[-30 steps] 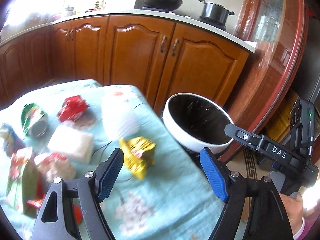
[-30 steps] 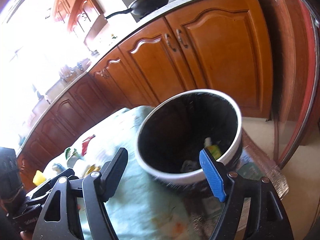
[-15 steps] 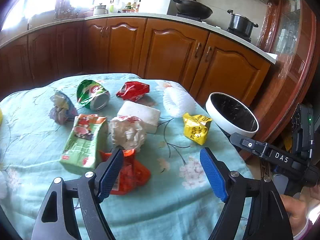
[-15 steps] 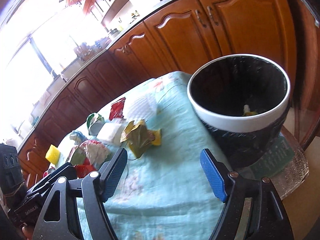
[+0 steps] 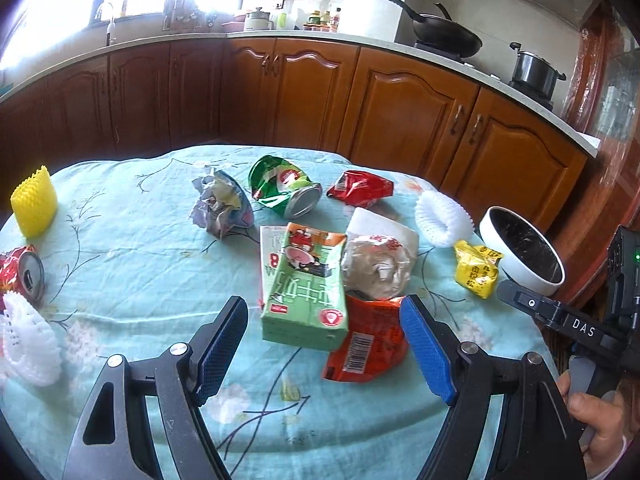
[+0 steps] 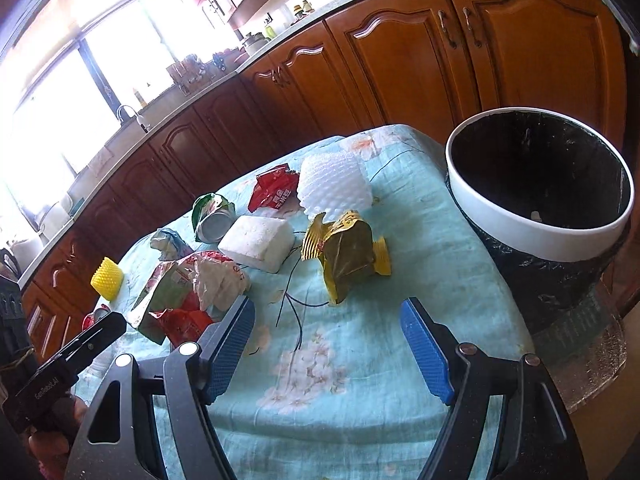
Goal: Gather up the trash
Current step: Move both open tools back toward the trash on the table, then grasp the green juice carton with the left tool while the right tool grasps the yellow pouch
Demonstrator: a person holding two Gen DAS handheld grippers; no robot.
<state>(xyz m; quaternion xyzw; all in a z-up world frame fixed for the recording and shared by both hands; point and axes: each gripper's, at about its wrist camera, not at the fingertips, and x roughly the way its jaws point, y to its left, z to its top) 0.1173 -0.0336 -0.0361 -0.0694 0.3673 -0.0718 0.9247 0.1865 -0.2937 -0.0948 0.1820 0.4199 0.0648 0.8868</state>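
Curved wooden cabinets (image 5: 304, 92) under pale countertop (image 5: 440, 54); bright window (image 6: 60, 112) glare; wok (image 5: 444, 34) on stove.

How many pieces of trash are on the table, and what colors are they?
Red: 3, a wrapper, a bag, a can
Green: 2, a can, a carton
Yellow: 2, a packet, a foam sleeve
White: 3, two foam nets, a block
Mixed crumpled wrappers: 2
Total: 12

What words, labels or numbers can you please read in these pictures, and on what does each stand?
"DAS": white letters on the black right hand-held gripper body, seen from the left wrist.
"8": on the green cardboard drink carton; its other print is not legible.
Red crumpled foil wrapper: white characters, too blurred.
Yellow crumpled snack wrapper: dark characters, too small.
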